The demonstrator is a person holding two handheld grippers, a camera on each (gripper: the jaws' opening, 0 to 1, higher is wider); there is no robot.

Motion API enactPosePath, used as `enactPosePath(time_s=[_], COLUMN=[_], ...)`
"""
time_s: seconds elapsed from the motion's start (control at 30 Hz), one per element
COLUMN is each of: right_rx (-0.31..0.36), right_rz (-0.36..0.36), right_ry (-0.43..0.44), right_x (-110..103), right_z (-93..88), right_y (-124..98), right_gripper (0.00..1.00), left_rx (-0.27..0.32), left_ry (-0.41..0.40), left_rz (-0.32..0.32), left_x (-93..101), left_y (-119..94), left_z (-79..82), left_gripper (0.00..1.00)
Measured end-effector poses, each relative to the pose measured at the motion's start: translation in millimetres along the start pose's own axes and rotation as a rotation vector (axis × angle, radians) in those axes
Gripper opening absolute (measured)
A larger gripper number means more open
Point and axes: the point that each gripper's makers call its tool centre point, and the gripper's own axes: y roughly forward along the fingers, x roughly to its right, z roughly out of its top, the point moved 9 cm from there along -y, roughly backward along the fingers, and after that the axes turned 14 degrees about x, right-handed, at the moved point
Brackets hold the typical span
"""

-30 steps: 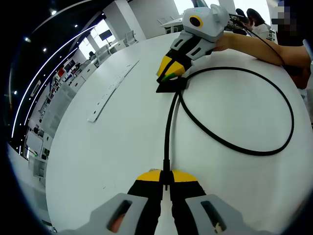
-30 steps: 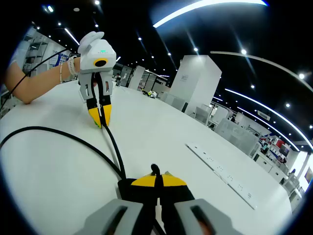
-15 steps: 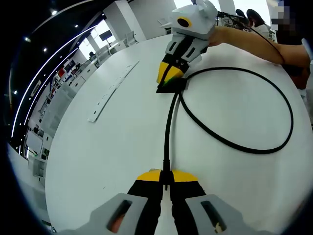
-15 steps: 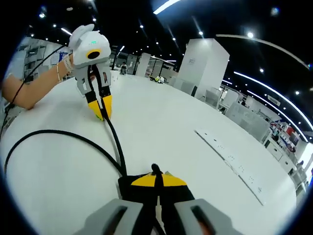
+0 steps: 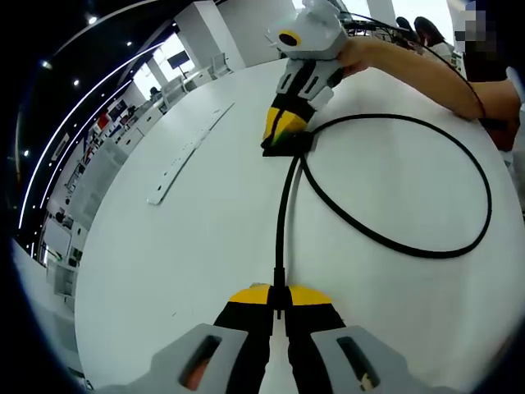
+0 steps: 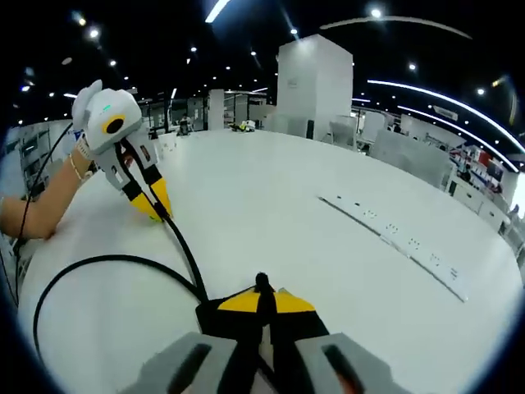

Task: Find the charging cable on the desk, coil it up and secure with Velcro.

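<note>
A broad white bench point(image 5: 189, 246) spreads across the left gripper view, its top smooth and glossy. On it, to the left, lies a long white power strip point(image 5: 184, 153), flat and slightly angled, running away toward the far edge. In the right gripper view the same strip point(image 6: 394, 238) lies on the right side of the bench point(image 6: 271, 197), its sockets showing as small dark marks along its length. Beyond the bench is an open office hall: a large white pillar point(image 6: 312, 86) stands far off, rows of desks and chairs point(image 5: 176, 86) fill the background, and long ceiling light strips point(image 6: 443, 94) curve overhead against a dark ceiling.
</note>
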Motion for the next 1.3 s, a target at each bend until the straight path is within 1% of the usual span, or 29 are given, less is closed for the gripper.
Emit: enactPosePath(time_s=[0.03,0.07,0.1,0.13,0.2,0.23,0.27,0.3,0.33,0.4,0.43,0.57,0.6,0.63,0.7,0.77,0.8,0.83,0.9,0.97,1.03,1.13,1.2,1.3], right_rx=[-0.007,-0.014,0.023,0.058,0.076,0.071,0.048,0.038,0.002,-0.048,-0.086,-0.163,-0.15,-0.138,-0.136,-0.136,-0.132,-0.13,-0.117,-0.1,-0.109,-0.107,-0.098,-0.089], right_rz=[-0.007,-0.033,-0.078,-0.091,-0.088,-0.081,-0.055,-0.049,-0.027,-0.001,-0.002,-0.011,-0.004,-0.006,0.003,0.001,0.005,0.006,0.011,0.029,0.033,0.027,0.03,0.025], right_ry=[0.005,0.017,0.05,0.073,0.087,0.117,0.169,0.186,0.266,0.33,0.317,0.319,0.344,0.338,0.301,0.294,0.296,0.298,0.299,0.282,0.261,0.265,0.263,0.229], right_x=[1.7,5.3,10.2,11.9,11.2,8.8,3.1,1.4,-5.3,-11.2,-14.0,-19.9,-21.1,-21.3,-22.0,-21.6,-9.9,-9.4,-14.6,-20.8,-20.3,-18.5,-22.3,-23.8], right_z=[0.9,2.3,8.3,14.5,21.9,25.6,26.3,26.3,26.3,23.4,18.4,3.8,5.8,6.7,5.6,4.4,4.5,4.5,4.7,5.4,5.0,1.7,1.4,1.6], right_y=[-1.3,-4.8,-10.5,-14.9,-23.3,-26.1,-25.4,-25.2,-22.2,-14.8,-8.7,2.3,0.6,0.8,-2.5,-6.0,-6.3,-5.5,-4.0,-0.8,-3.7,-10.9,-9.7,-7.5], right_gripper=[0.12,0.13,0.13,0.12,0.06,0.03,0.03,0.03,0.03,0.02,0.02,0.02,0.02,0.02,0.02,0.02,0.02,0.02,0.02,0.02,0.02,0.02,0.02,0.02], left_rx=[0.0,0.001,0.001,0.0,0.002,0.003,0.004,0.003,0.002,0.0,0.0,0.001,0.002,0.002,0.003,0.007,0.007,0.006,0.004,0.005,0.008,0.009,0.008,0.009], left_ry=[-0.001,0.0,0.0,0.0,0.0,0.0,0.0,-0.001,-0.002,0.0,0.002,0.001,-0.001,-0.002,-0.001,-0.001,-0.001,-0.002,-0.003,-0.003,-0.002,-0.002,-0.004,-0.003], left_rz=[0.0,0.0,0.0,0.001,0.001,0.0,0.0,0.0,0.0,0.001,0.002,0.0,-0.001,-0.001,-0.001,0.0,0.0,-0.001,-0.001,-0.001,0.0,-0.001,-0.002,-0.001], left_x=[0.0,0.1,0.2,0.2,0.4,0.5,0.6,0.6,0.5,0.7,0.8,0.8,0.8,0.7,0.7,0.8,0.7,0.9,1.2,1.4,1.2,0.9,0.1,-0.2], left_y=[0.0,0.1,0.1,0.2,0.3,0.3,0.3,0.3,0.5,0.6,0.6,0.3,0.2,0.2,0.2,0.2,0.2,0.3,0.4,0.5,0.5,0.5,0.7,0.8], left_z=[-0.1,-0.1,-0.1,-0.1,-0.3,-0.4,-0.5,-0.5,-0.4,-0.3,-0.2,-0.4,-0.5,-0.5,-0.4,-0.6,-0.6,-0.4,-0.1,0.0,-0.1,-0.2,-0.2,-0.2], left_gripper=[0.06,0.06,0.06,0.06,0.06,0.06,0.06,0.06,0.06,0.06,0.06,0.06,0.06,0.06,0.06,0.06,0.06,0.06,0.06,0.06,0.06,0.06,0.06,0.06])
